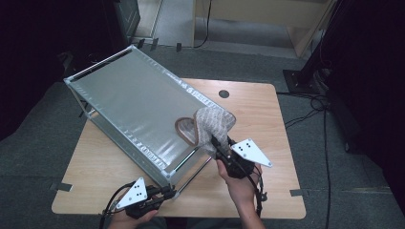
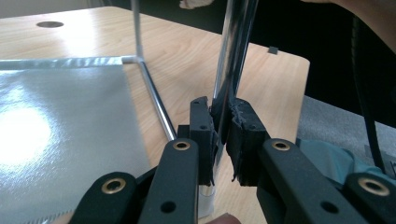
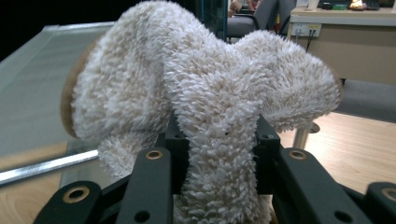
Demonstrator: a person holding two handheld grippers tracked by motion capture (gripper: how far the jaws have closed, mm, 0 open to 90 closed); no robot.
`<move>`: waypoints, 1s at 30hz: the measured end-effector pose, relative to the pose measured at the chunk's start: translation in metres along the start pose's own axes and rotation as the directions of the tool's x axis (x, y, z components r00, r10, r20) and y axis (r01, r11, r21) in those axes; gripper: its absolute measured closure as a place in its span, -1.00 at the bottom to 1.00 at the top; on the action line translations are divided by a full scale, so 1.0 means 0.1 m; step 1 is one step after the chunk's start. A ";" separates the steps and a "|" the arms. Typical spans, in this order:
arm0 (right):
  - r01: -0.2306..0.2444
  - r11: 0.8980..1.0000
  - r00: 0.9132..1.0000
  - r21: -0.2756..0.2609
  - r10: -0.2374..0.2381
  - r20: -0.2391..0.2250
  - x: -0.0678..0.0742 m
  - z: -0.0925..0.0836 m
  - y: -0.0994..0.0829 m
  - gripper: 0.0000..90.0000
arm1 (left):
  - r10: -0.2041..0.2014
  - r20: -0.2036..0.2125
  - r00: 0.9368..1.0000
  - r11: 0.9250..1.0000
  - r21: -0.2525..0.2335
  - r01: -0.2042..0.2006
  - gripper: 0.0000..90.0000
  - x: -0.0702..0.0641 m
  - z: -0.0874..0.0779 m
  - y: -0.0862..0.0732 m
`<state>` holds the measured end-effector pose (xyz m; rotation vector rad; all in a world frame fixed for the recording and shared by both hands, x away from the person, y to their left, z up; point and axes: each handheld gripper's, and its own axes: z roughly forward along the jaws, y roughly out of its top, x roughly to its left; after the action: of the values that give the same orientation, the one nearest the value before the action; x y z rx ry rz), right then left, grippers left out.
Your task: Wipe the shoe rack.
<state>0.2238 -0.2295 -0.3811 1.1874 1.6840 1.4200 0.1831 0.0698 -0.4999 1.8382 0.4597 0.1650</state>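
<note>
Left gripper (image 2: 223, 135): your jaws are clamped on the near upright chrome corner post (image 2: 231, 60) of the silver metal two-shelf rack (image 1: 133, 105).
Right gripper (image 3: 217, 140): your jaws pinch the fluffy cream terry cloth with brown edging (image 3: 205, 88).
Cloth: bunched, draped over the rack's top shelf edge nearest you, touching the shelf.
Rack: standing askew on the light wooden table (image 1: 267, 124).

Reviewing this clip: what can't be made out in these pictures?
- High view: where the fluffy cloth touches the rack's top shelf is hidden by the cloth's own folds.
- Right gripper view: the right tool pads are buried in the pile.
- Left gripper view: the rack post held by the left tool runs off the upper edge.
</note>
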 end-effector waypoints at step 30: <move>0.038 0.999 0.998 0.001 -0.038 0.055 -0.22 -0.06 0.11 0.55 | 0.008 -0.009 1.000 1.000 0.012 -0.008 0.80 -0.04 0.00 0.00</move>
<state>0.2298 -0.2519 -0.3709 1.1779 1.6599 1.3527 0.1794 0.0684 -0.4997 1.8523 0.4606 0.1766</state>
